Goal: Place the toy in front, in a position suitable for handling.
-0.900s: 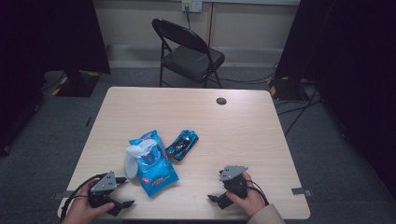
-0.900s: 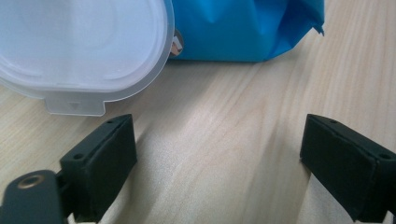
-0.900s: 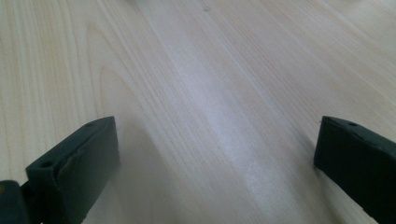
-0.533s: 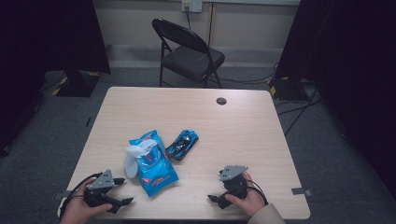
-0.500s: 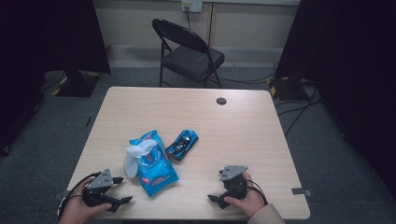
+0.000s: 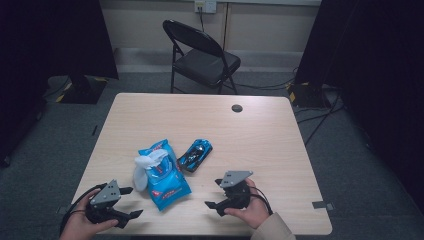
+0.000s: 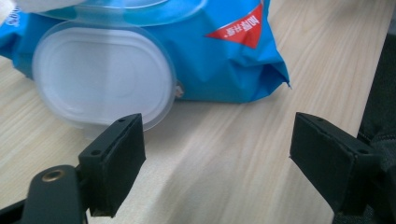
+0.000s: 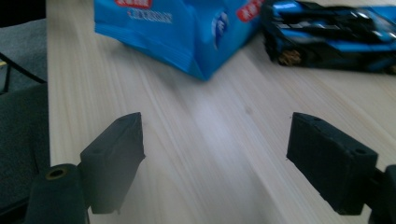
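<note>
Person's sitting w/ both grippers idling near the wet-wipes pack [image 6: 162, 175] on the table [image 6: 270, 140]. Left gripper [image 6: 127, 202] is gaping wide, empty, just left of the pack, facing its flipped-open lid [image 7: 102, 84]. Right gripper [image 6: 214, 194] is spread wide too, empty, right of the pack. Blue toy car [image 6: 196, 154] is lying beside the pack. Looks like approach stage; next, left's needing to close in on the lid or the wipe.

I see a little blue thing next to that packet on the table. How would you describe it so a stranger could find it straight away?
Start at the wooden table and find the blue wipes pack near its front middle. Just right of the pack's far end, apart from it, lies a toy car. It is small, glossy blue and black, and hard-shelled, unlike the bigger, crinkly pack with its white lid.
</note>
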Tool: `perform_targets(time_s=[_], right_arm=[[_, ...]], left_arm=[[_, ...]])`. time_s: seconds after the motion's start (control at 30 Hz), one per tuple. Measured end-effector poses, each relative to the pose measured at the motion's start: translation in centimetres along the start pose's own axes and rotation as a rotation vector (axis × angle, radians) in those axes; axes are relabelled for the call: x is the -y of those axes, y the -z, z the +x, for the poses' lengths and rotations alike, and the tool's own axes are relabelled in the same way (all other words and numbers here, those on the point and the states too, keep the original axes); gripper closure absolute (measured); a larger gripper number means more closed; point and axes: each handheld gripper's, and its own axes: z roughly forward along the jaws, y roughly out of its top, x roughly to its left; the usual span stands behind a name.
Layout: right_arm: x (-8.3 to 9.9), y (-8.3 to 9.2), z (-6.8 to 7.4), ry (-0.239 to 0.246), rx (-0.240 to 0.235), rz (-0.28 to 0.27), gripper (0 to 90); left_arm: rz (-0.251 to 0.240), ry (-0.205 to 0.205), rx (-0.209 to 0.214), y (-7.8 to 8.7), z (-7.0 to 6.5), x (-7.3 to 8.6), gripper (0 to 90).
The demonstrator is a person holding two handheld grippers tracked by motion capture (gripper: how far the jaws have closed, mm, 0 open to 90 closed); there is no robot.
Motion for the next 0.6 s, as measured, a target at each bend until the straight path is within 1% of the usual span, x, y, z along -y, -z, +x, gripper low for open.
perform_targets(time_s=[0.1, 0.13, 0.17, 0.2, 0.23, 0.27, 0.3, 0.33, 0.4, 0.43, 0.47, 0.53, 0.6], right_arm=[[-1.4, -1.3, 0.6, 0.030, -0.013, 0.008, 17.2], [-1.4, -1.3, 0.6, 0.030, -0.013, 0.008, 17.2], [-2.0, -2.1, 0.8, 0.046, -0.038, 0.018, 17.5], [-2.0, -2.1, 0.8, 0.046, -0.038, 0.018, 17.5], [-2.5, -2.9, 1.0, 0.055, -0.053, 0.025, 18.1], [-2.5, -2.9, 1.0, 0.055, -0.053, 0.025, 18.1], [-2.7, -3.3, 1.1, 0.056, -0.064, 0.026, 18.7], [-3.1, -4.1, 1.5, 0.065, -0.078, 0.032, 19.7], [-3.4, -4.7, 1.8, 0.085, -0.089, 0.034, 22.6], [-3.6, -4.9, 1.8, 0.086, -0.091, 0.029, 23.3], [-3.8, -5.2, 1.9, 0.074, -0.099, 0.018, 22.9], [-4.1, -5.6, 1.9, 0.059, -0.111, 0.007, 22.3], [-4.6, -5.9, 2.0, 0.071, -0.108, 0.002, 22.3]], left_arm=[[0.001, -0.004, 0.021, -0.1, -0.4, -0.4, 17.7], [0.001, -0.004, 0.021, -0.1, -0.4, -0.4, 17.8], [0.000, -0.005, 0.027, -0.2, -0.7, -0.4, 17.8], [0.000, -0.005, 0.027, -0.2, -0.7, -0.4, 17.8], [0.003, -0.009, 0.034, -0.3, -0.9, -0.5, 17.8], [0.003, -0.009, 0.034, -0.3, -0.9, -0.5, 17.8], [0.005, -0.015, 0.039, -0.4, -0.9, -0.5, 17.8], [0.007, -0.016, 0.038, -0.6, -1.0, -0.4, 17.7], [0.002, -0.007, 0.042, -0.8, -1.0, -0.4, 17.7], [0.010, -0.004, 0.042, -0.9, -1.1, -0.5, 18.0], [0.009, -0.003, 0.036, -1.0, -1.2, -0.5, 18.4], [0.010, -0.004, 0.045, -1.2, -1.3, -0.5, 18.5], [0.010, -0.005, 0.048, -1.4, -1.3, -0.5, 19.4]])
